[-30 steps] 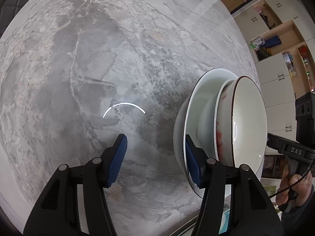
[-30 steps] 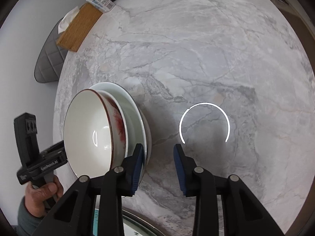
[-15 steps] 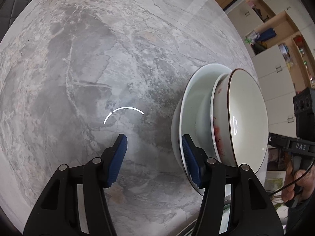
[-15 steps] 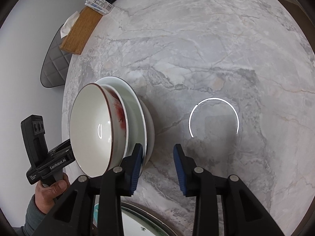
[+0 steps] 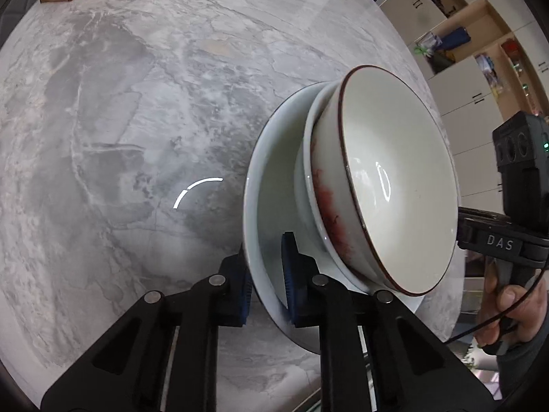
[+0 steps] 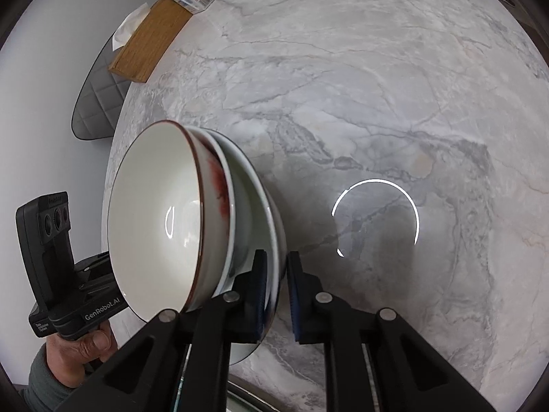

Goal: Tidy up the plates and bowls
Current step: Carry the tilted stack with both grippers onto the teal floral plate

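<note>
A: Listing by size: the grey marble desk [image 5: 120,110] is carrying the whole lot and is filling most of both views.

B: Next item?

A: A wide white plate [image 5: 271,185] is sitting at the bottom of a stack on the desk, near its edge. A white bowl [image 5: 308,158] is nesting on it, and a cream bowl with a brown rim [image 5: 394,185], streaked red down its outer wall, is nesting in that one.

B: And the tools?

A: The left hand-held gripper [image 5: 266,285] is closing its jaws on the plate's rim, one blue pad under the rim and one on top. The right hand-held gripper [image 6: 276,292] is pinching the rim on the opposite side, jaws narrow, the plate edge lying between its pads.

B: Hands showing?

A: The right hand [image 5: 507,312] is gripping its handle at the right edge of the left wrist view; the left hand [image 6: 82,346], in a grey sleeve, is doing likewise at the lower left of the right wrist view.

B: Smaller entries?

A: A wooden box [image 6: 151,37] is resting at the far desk edge, with a quilted grey chair back [image 6: 99,103] standing just beyond.
</note>
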Demonstrator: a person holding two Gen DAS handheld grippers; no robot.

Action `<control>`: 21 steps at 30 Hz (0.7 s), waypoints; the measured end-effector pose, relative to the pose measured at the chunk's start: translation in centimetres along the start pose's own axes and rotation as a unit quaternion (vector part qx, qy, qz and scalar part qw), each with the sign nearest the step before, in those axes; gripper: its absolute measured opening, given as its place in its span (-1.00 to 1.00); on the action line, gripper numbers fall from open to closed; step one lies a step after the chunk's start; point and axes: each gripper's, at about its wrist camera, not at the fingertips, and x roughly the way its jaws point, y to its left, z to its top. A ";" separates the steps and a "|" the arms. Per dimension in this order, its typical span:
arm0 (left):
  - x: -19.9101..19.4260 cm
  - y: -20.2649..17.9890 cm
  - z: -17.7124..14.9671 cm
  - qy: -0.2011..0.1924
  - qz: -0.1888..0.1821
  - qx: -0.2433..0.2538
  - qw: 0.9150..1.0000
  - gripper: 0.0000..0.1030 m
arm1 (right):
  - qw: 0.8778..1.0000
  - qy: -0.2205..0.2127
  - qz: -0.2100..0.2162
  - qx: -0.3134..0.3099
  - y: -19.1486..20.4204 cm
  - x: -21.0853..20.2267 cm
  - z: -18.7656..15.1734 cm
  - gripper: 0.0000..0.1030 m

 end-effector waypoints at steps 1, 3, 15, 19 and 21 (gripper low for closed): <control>0.0 -0.3 0.0 0.000 0.008 0.005 1.000 -0.73 | 1.000 -0.001 -0.002 -0.002 0.1 0.0 0.0 -0.74; 0.0 -0.5 -0.1 -0.003 0.010 0.002 1.000 -0.74 | 1.000 -0.003 -0.016 -0.015 0.6 0.0 0.0 -0.75; -2.9 -2.7 -2.2 -0.034 0.055 -0.007 0.998 -0.76 | 0.996 -0.010 -0.052 -0.072 2.9 -1.0 -1.5 -0.76; -5.4 -4.3 -3.4 -0.055 0.066 -0.014 0.996 -0.76 | 0.995 -0.018 -0.042 -0.094 4.0 -3.0 -2.4 -0.76; -6.8 -5.2 -4.1 -0.062 0.073 -0.016 0.995 -0.75 | 0.993 -0.020 -0.037 -0.107 4.6 -4.1 -2.9 -0.76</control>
